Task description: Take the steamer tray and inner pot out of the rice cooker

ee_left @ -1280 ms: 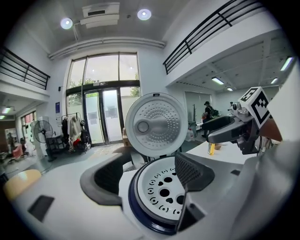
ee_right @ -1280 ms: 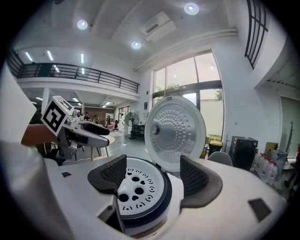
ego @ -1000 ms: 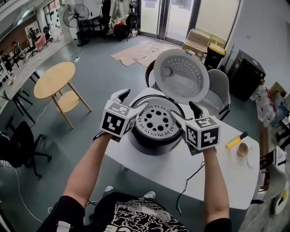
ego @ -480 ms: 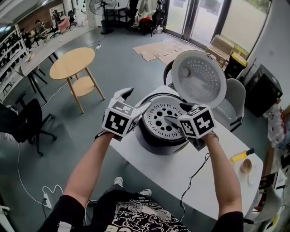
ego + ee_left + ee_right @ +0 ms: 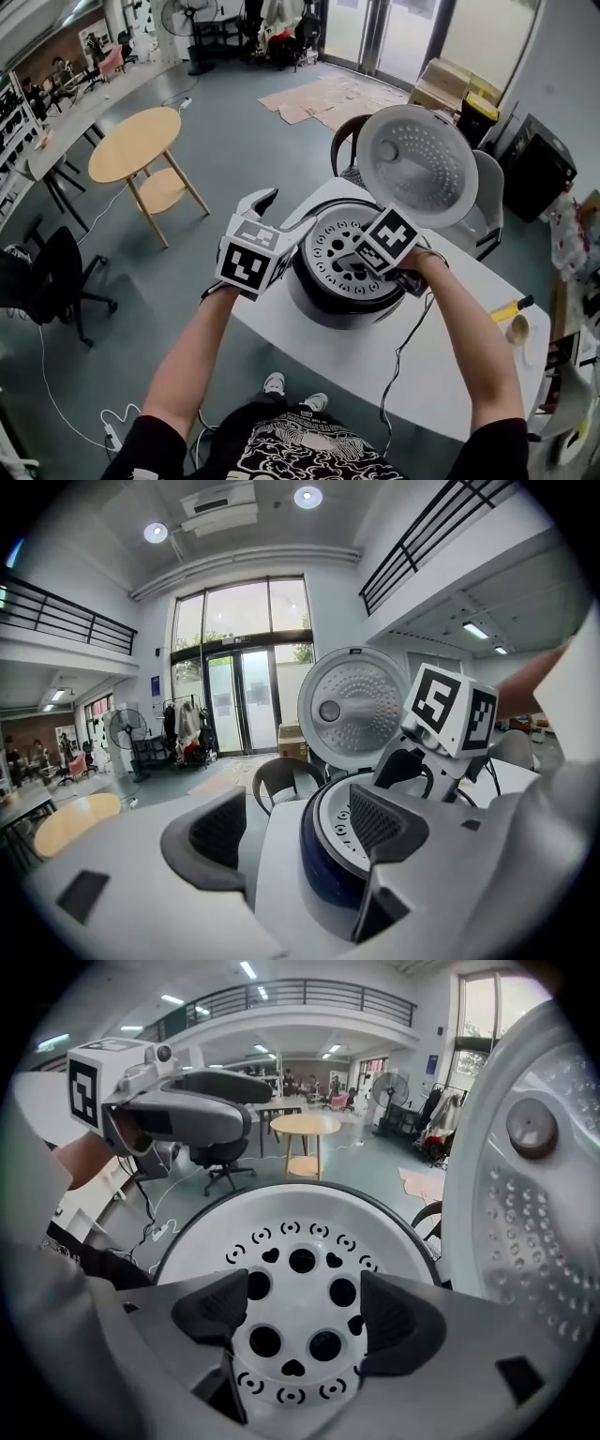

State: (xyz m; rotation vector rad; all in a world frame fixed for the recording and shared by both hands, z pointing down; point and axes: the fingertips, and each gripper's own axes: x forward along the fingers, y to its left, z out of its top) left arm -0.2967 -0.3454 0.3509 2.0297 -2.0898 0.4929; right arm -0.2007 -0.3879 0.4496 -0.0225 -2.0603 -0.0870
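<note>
Sitting in the cooker [image 5: 323,305], the tray [image 5: 330,251] is under our right gripper [image 5: 305,1312], whose jaws are apart and hold nothing. Our left gripper [image 5: 295,827] is loose too, by the cooker's left rim. The lid [image 5: 417,164] stands up. The cooker is near the table's [image 5: 450,366] left edge.

Right gripper [image 5: 305,1312] moves in from the right flank of the rice cooker [image 5: 323,305] to above the steamer tray [image 5: 330,251], now tipped down toward its perforated middle. In head view, its marker cube now overlaps the tray's right part.
</note>
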